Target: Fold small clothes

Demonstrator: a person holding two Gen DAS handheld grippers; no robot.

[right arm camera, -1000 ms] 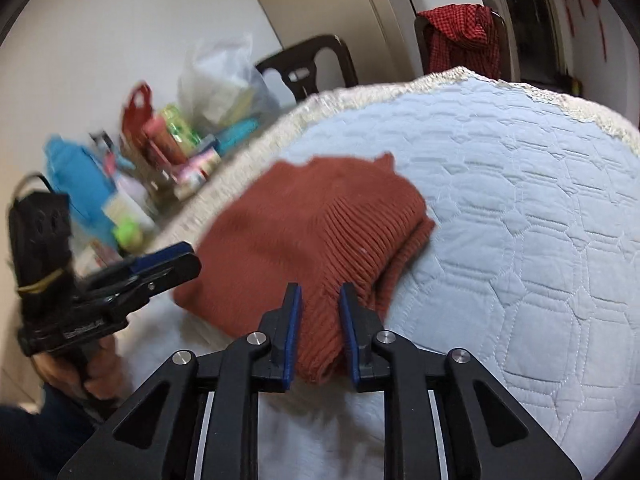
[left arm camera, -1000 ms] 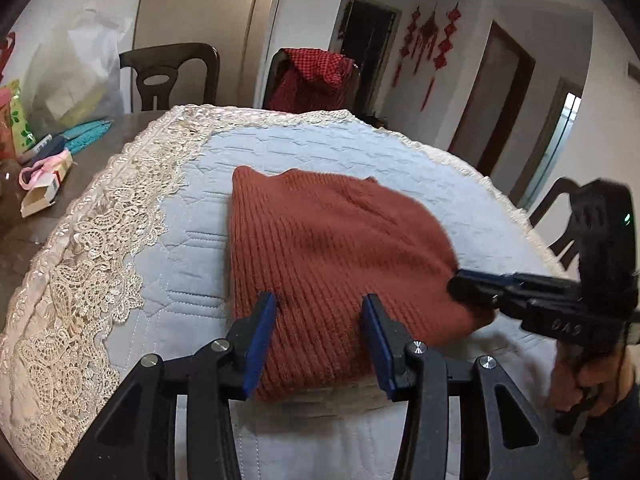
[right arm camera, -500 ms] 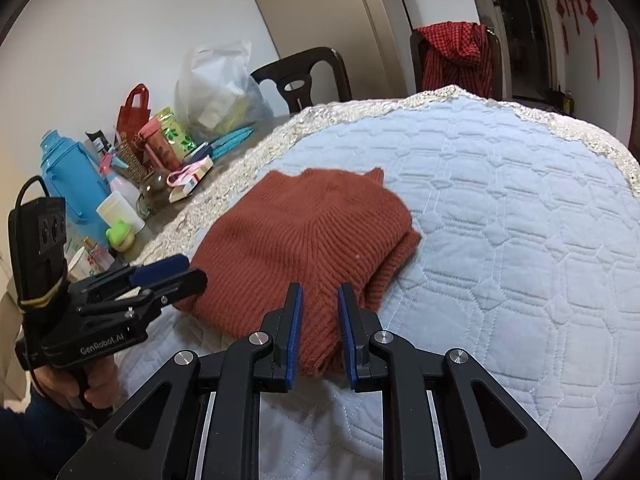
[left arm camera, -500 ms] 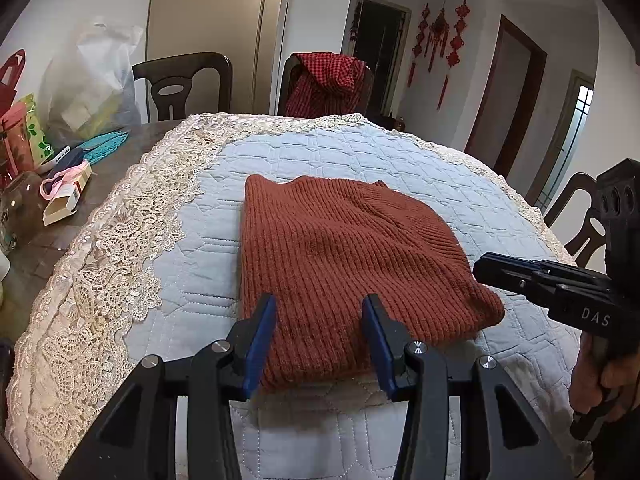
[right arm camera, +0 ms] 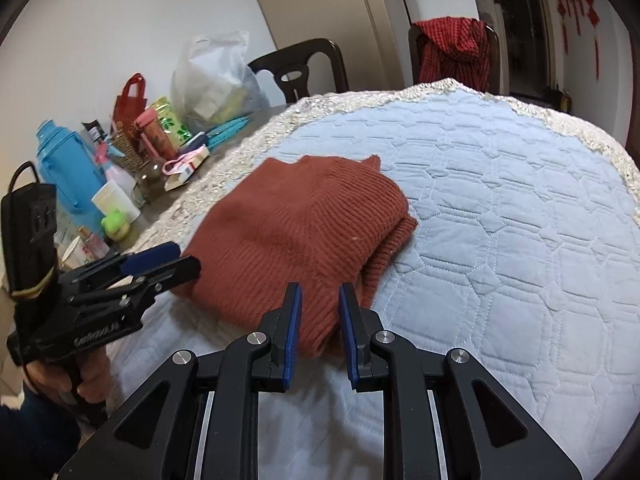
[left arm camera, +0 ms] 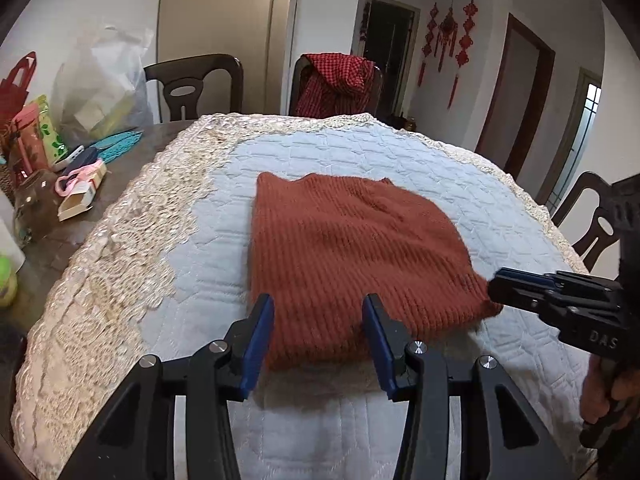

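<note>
A rust-red knit sweater (left arm camera: 352, 248) lies folded flat on the pale blue quilted cloth (left arm camera: 360, 152). My left gripper (left arm camera: 318, 320) hovers open just above the sweater's near edge, with nothing between its blue pads. At the garment's right corner, my right gripper (left arm camera: 494, 282) comes in from the right with its tips close to the knit. In the right wrist view my right gripper (right arm camera: 320, 312) stands open by a narrow gap over the sweater's (right arm camera: 304, 224) near corner, without pinching it. My left gripper (right arm camera: 184, 258) shows at the left, beside the sweater's edge.
The quilted cloth has a lace border (left arm camera: 120, 248). Left of it, the bare table holds a blue flask (right arm camera: 68, 176), a plastic bag (left arm camera: 104, 88), bottles and a small box (left arm camera: 78, 200). Chairs stand behind, one draped in red checked cloth (left arm camera: 340, 80), and another chair (left arm camera: 592, 216) at the right.
My right gripper has drawn back a little from the sweater's right corner and risen slightly. The left view has tipped up to show more of the room. The sweater has stayed put.
</note>
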